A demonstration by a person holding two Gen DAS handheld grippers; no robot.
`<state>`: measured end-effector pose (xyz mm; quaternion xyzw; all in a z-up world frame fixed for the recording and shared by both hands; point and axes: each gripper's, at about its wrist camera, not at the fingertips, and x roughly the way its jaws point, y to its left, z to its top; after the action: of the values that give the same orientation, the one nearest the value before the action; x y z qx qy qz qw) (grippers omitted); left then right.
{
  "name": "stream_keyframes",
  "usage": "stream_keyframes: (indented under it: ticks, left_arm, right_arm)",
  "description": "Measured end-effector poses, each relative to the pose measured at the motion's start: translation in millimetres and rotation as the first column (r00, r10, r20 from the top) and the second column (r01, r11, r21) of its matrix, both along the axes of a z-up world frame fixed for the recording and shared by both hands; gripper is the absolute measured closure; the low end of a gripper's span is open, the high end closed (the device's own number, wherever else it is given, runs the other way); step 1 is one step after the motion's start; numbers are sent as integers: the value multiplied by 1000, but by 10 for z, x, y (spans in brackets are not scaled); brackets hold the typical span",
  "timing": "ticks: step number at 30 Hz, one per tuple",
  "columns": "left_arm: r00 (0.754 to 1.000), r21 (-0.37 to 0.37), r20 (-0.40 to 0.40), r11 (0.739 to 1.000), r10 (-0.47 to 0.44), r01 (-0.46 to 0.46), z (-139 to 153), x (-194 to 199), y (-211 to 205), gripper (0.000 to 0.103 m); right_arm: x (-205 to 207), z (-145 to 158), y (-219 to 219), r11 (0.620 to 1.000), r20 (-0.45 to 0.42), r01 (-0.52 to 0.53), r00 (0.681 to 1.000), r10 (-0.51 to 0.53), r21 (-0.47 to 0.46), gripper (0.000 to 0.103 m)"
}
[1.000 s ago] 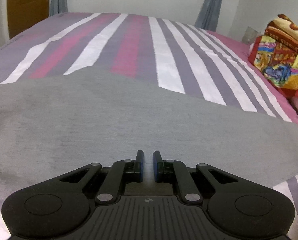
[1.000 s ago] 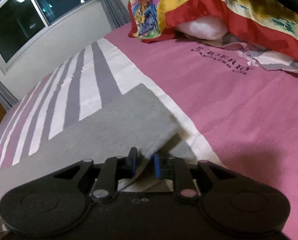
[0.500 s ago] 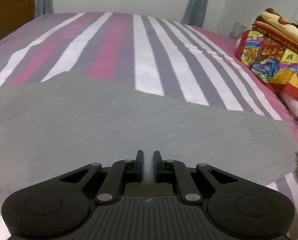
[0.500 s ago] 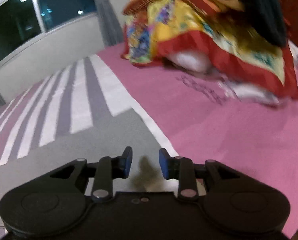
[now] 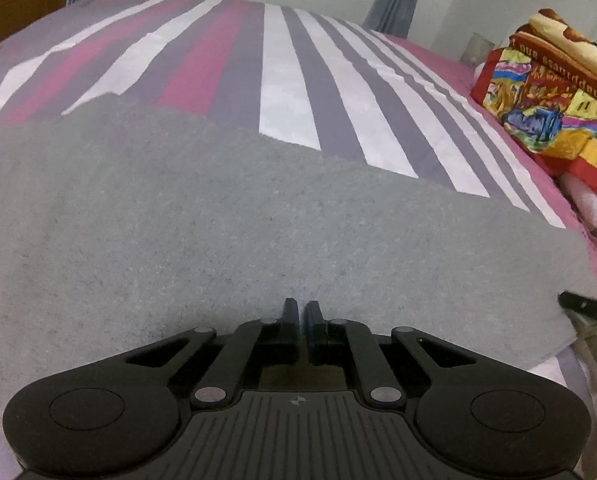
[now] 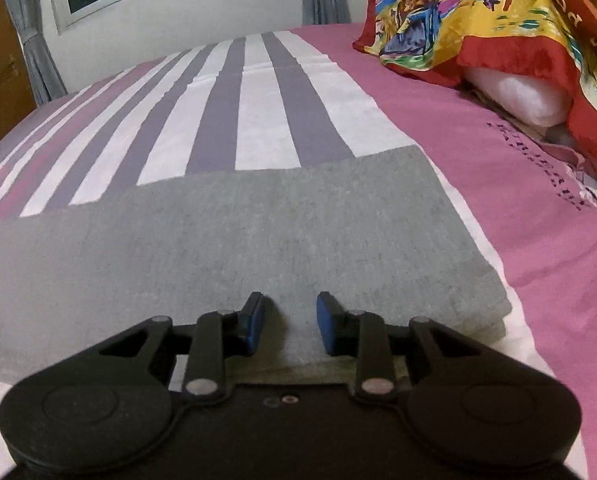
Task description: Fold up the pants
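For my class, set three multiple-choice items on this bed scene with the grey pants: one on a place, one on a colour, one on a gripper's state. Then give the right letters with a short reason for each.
1. Where do the grey pants lie?
A. on the striped bedspread
B. on the floor
C. on the colourful blanket

2. What colour are the pads on the right gripper?
A. red
B. blue
C. white

3. How do the jaws of the left gripper stand?
A. wide open
B. clamped on a pillow
C. shut, nothing seen between them

Answers:
1 A, stripes run out from under the pants' far edge.
2 B, both pads show blue.
3 C, the fingers nearly meet above the cloth.
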<state>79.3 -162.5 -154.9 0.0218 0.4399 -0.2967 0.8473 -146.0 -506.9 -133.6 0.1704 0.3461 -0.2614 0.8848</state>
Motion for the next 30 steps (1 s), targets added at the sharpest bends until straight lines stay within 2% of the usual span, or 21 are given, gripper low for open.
stream_keyframes:
  ticks: [3, 4, 6, 7, 8, 10, 13, 20, 23, 26, 30]
  left_arm:
    - [1000, -4, 11, 1000, 5, -5, 124, -59, -81, 96]
    - [1000, -14, 18, 1000, -2, 3, 151, -87, -113, 96]
    - [999, 23, 27, 999, -29, 29, 134, -144, -228, 96]
    - [999, 57, 17, 998, -30, 29, 79, -156, -271, 96]
    - [999, 60, 31, 998, -23, 21, 44, -183, -279, 96]
    - [999, 62, 45, 998, -11, 9, 47, -232, -273, 96]
    - [999, 44, 35, 999, -7, 6, 126, -278, -314, 96]
    - [998, 30, 36, 999, -42, 41, 205, -331, -678, 95]
    - [998, 49, 38, 998, -52, 50, 155, -336, -816, 95]
    - [998, 76, 45, 996, -42, 38, 49, -335, -876, 95]
    - [999, 75, 39, 997, -37, 34, 91, -334, -878, 95]
  right_arm:
    - [-72, 105, 35, 1000, 55, 24, 998, -23, -17, 71]
    - [-95, 93, 35, 999, 53, 37, 998, -35, -26, 70]
    - [-76, -73, 11, 1000, -22, 24, 999, -24, -1, 69]
    - [-98, -91, 18, 1000, -14, 15, 1000, -16, -11, 70]
    - [-106, -81, 8, 1000, -13, 13, 1000, -13, -11, 70]
    - [-129, -26, 4, 1000, -3, 18, 1000, -18, 6, 69]
    - [-122, 66, 15, 1000, 36, 23, 999, -23, -6, 60]
    - [355, 166, 349, 992, 29, -118, 992, 120, -40, 60]
    - [499, 155, 365, 992, 24, -115, 993, 116, -55, 53]
    - [650, -25, 332, 989, -71, -134, 989, 130, -56, 50]
    - [640, 6, 304, 987, -52, -149, 988, 146, -66, 49]
